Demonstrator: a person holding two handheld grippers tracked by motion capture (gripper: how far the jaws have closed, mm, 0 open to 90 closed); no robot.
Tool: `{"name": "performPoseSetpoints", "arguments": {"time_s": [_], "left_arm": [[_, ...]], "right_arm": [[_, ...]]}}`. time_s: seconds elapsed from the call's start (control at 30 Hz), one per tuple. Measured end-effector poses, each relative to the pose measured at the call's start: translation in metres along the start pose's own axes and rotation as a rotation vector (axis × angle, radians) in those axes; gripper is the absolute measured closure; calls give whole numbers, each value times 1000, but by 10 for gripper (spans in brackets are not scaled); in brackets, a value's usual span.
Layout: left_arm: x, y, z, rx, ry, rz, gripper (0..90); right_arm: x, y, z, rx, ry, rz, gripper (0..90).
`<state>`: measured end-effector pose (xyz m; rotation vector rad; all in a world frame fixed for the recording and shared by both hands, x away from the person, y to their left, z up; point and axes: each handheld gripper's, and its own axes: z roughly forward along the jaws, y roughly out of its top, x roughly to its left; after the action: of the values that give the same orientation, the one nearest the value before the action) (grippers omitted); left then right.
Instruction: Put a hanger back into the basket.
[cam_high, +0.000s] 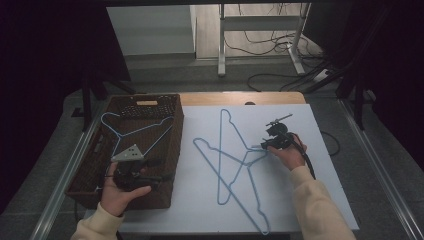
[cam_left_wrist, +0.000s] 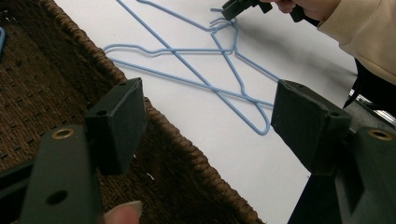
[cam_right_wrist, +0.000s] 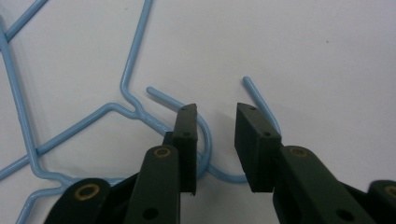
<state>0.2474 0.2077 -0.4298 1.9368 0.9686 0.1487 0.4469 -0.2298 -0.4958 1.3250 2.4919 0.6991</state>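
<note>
Right gripper (cam_right_wrist: 215, 135), jaws part-spread and pinching nothing, straddles the curved hooks of two thin blue wire hangers (cam_high: 235, 160) crossed on the white table (cam_high: 330, 200), right of the woven brown basket (cam_high: 172, 150); left gripper (cam_left_wrist: 205, 121) spread over the basket's rim.

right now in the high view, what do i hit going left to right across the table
wicker basket with a blue hanger inside and the left tongs over it → two crossed blue hangers on the white sheet → right tongs, jaws either side of the hooks, not yet pressing
</note>
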Motion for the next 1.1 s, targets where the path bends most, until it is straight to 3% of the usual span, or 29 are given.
{"name": "performPoseSetpoints", "arguments": {"time_s": [0.47, 0.67, 0.8, 0.97, 1.1], "left_arm": [[0, 0, 1, 0, -5, 0, 270], [-6, 2, 2, -4, -13, 13, 270], [-10, 3, 5, 3, -21, 23, 270], [-13, 5, 9, 10, -26, 35, 269], [-16, 6, 13, 17, -31, 38, 270]], "right_arm": [[0, 1, 6, 44, 15, -23, 851], [0, 1, -5, 22, 46, 39, 865], [3, 0, -14, 9, 70, 56, 867], [10, -4, -31, -9, 133, 103, 867], [13, -10, -38, -8, 156, 117, 867]]}}
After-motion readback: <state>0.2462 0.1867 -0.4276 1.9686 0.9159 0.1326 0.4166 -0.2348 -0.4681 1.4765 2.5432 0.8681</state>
